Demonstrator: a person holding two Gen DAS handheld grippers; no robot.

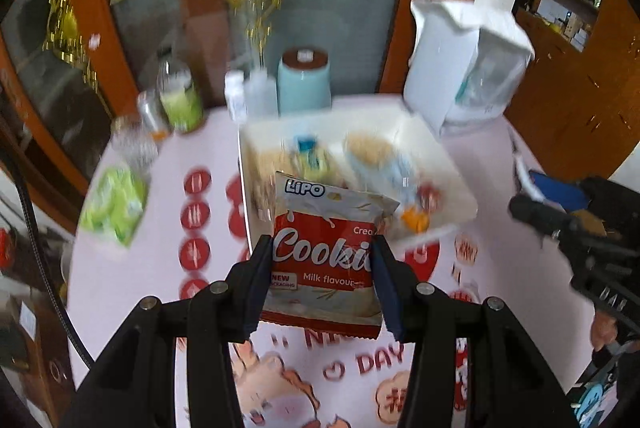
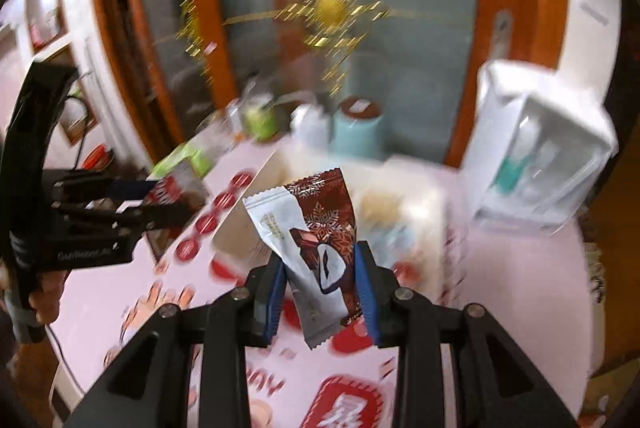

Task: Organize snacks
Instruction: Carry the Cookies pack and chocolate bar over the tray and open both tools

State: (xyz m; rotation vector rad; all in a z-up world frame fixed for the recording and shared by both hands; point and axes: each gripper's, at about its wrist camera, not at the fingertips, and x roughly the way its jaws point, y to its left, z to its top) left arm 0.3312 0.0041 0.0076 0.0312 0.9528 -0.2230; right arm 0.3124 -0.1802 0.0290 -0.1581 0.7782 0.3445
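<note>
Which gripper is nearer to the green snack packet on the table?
Left. The left gripper, shut on the cookie packet, hangs just right of the green snack packet. The right gripper is farther right, beyond the left one.

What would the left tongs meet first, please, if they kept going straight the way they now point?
Probably the white rectangular tray of snacks just beyond the held red-and-white cookie packet; the left tongs aim down at it, though blur leaves depth unclear.
</note>
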